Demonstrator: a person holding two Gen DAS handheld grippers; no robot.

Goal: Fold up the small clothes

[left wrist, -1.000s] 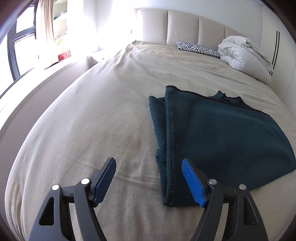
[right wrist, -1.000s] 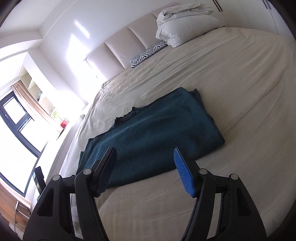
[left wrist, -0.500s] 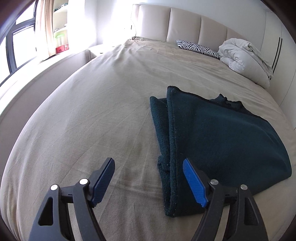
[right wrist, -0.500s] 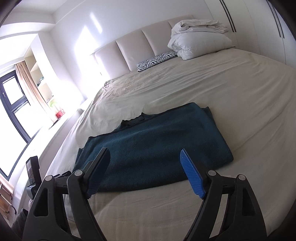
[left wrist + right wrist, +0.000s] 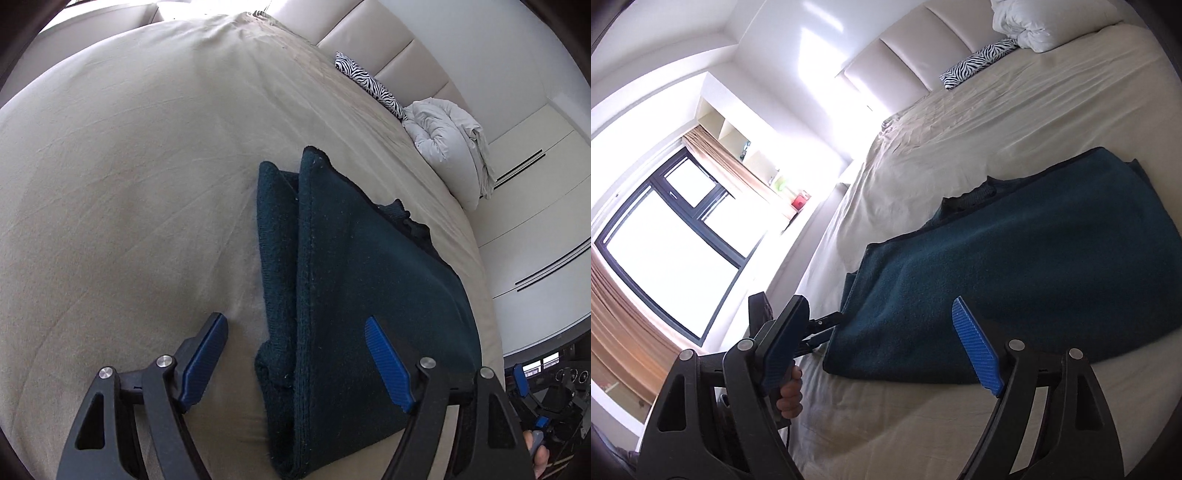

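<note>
Left tongs (image 5: 295,365) are spread wide and empty, straddling the near folded edge of the dark teal garment (image 5: 369,295); right tongs (image 5: 886,347) are likewise open, nothing gripped, low over its near hem. The garment is laid partly folded on the beige bed (image 5: 129,184), with its layered edges toward 12 o'clock in the left view. It is judged soft, light, fleecy and limp; a corner through both layers is best pinched. No writing or labels can be read.

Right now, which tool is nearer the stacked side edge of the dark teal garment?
Left. The left tool is open, straddling the garment's layered edge. The right tool hangs open at its near hem, further along.
</note>
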